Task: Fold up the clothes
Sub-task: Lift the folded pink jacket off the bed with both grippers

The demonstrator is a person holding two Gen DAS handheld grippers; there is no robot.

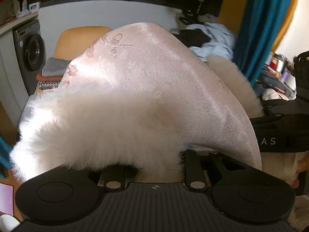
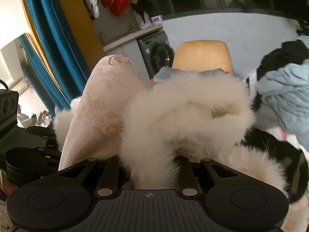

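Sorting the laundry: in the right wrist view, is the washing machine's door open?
No, the washing machine under the counter shows its round dark door closed flush against its front.

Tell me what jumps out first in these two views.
A shiny pink garment with thick white fur trim fills both views, draped over each claw so the fingertips are hidden. Behind it stand a yellow chair and a washing machine.

Both wrist views close behind the pink garment (image 1: 154, 73), sharing washing machine (image 2: 160, 52).
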